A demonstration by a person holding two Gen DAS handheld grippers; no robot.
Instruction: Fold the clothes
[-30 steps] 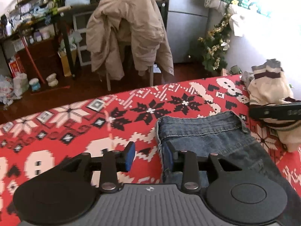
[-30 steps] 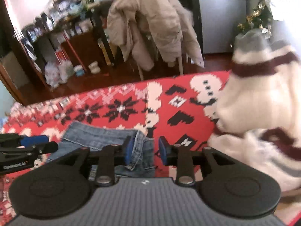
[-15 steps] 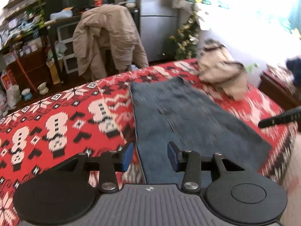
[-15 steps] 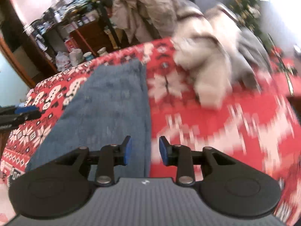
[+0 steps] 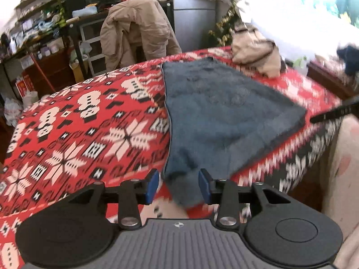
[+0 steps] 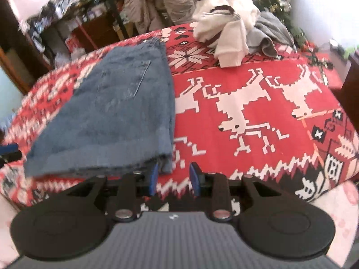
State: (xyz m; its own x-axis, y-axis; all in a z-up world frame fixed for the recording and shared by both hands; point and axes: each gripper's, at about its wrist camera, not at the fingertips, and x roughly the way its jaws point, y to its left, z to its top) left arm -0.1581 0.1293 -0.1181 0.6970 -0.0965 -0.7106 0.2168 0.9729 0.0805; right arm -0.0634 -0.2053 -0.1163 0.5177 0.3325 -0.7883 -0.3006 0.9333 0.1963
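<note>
Blue jeans (image 5: 224,116) lie flat and folded lengthwise on a bed with a red patterned blanket (image 5: 89,134). Their near left corner hangs over the bed's edge between the blue pads of my left gripper (image 5: 178,187); the pads stand apart and do not squeeze the cloth. In the right wrist view, the jeans' (image 6: 116,112) near right corner sits just behind the left pad of my right gripper (image 6: 174,180), which is open with only blanket between its fingers. The other gripper's tip shows at each view's side.
A cream striped sweater (image 6: 224,27) and a grey garment (image 6: 269,33) are heaped at the bed's far right. A beige jacket (image 5: 136,29) hangs on a chair beyond the bed. Shelves, a fridge and a small Christmas tree stand behind. A dark wooden stand (image 5: 325,78) flanks the bed.
Both grippers have drawn back from the jeans' far waistband end to the near hem at the bed's edge. Their jaws stayed apart. The jeans lie still.
</note>
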